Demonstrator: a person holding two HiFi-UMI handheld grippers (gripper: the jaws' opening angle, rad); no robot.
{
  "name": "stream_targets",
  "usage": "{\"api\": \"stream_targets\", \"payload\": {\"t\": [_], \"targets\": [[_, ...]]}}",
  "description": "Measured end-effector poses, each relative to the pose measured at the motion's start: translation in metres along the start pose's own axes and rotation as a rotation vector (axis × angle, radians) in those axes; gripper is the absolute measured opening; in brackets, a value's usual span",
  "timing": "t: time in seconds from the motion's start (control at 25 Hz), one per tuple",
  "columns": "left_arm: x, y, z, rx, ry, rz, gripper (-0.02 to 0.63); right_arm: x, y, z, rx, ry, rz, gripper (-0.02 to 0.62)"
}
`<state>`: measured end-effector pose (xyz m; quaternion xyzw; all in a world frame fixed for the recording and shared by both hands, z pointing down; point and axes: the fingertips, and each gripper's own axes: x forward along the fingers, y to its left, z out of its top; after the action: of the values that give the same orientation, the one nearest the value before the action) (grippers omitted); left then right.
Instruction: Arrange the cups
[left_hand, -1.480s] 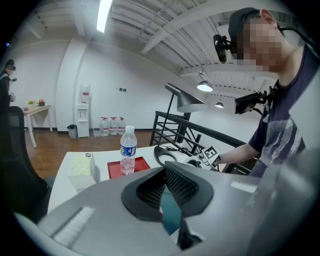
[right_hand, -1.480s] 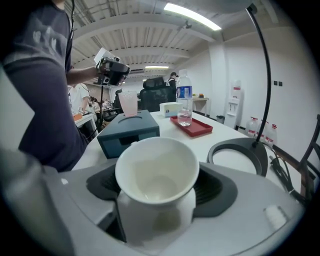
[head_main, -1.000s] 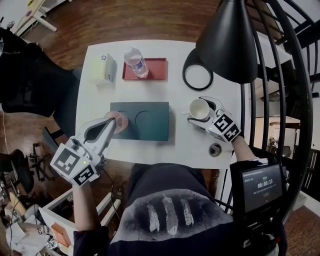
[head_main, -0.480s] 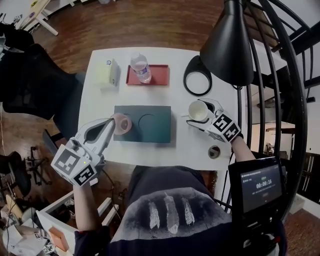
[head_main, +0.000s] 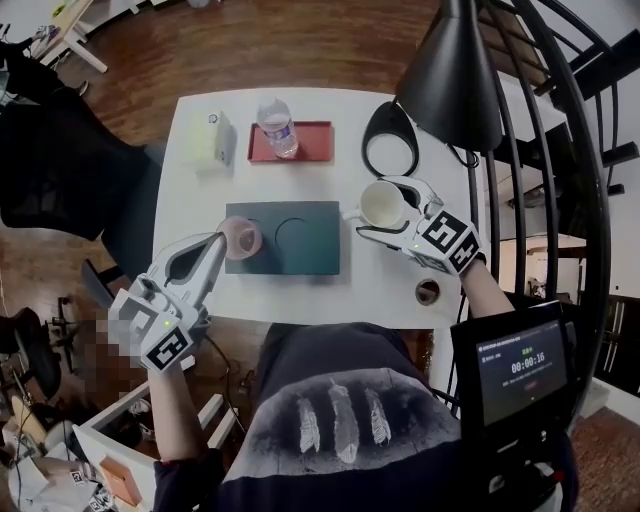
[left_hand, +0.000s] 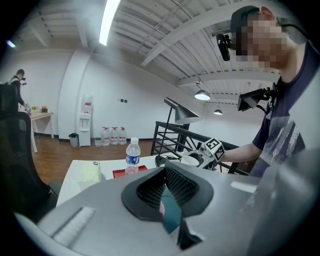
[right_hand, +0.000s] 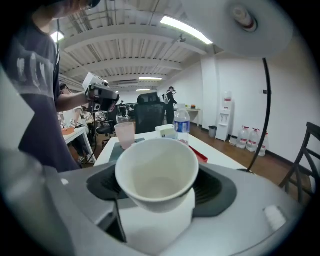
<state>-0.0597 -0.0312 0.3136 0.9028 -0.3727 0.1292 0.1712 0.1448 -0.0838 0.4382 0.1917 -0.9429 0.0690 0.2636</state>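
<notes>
A dark green tray (head_main: 310, 245) with two round recesses lies mid-table. At its left recess is a pink cup (head_main: 241, 238); my left gripper (head_main: 226, 243) is shut on the cup's near rim. Only a pink sliver shows between the closed jaws of that gripper (left_hand: 162, 200) in its own view. My right gripper (head_main: 385, 213) holds a white cup (head_main: 380, 203) by its sides, lifted off the table just right of the tray. The white cup (right_hand: 157, 172) stands upright and empty between the wide jaws, with the pink cup (right_hand: 125, 134) seen beyond it.
A water bottle (head_main: 277, 125) stands on a red tray (head_main: 312, 142) at the back, beside a pale tissue box (head_main: 212, 140). A black lamp (head_main: 450, 80) overhangs the table's right, its ring base (head_main: 393, 150) behind the white cup. A small round object (head_main: 428, 292) lies near the front right edge.
My right gripper has lifted the white cup off the table and carried it left toward the green tray. The left gripper and pink cup have hardly shifted.
</notes>
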Motion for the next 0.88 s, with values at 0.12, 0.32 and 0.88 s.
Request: {"api": "stream_targets", "payload": {"t": [0.12, 0.32, 0.88], "targets": [[-0.003, 0.002, -0.002, -0.011, -0.006, 0.004, 0.015, 0.001, 0.011, 0.021, -0.027, -0.034, 0.027, 0.413], [-0.011, 0.004, 0.000, -0.013, -0.022, 0.006, 0.015, 0.009, 0.026, 0.049, -0.047, -0.078, 0.064, 0.413], [-0.033, 0.034, -0.016, -0.043, -0.030, 0.025, 0.015, 0.073, 0.077, 0.047, -0.017, -0.039, 0.184, 0.413]]}}
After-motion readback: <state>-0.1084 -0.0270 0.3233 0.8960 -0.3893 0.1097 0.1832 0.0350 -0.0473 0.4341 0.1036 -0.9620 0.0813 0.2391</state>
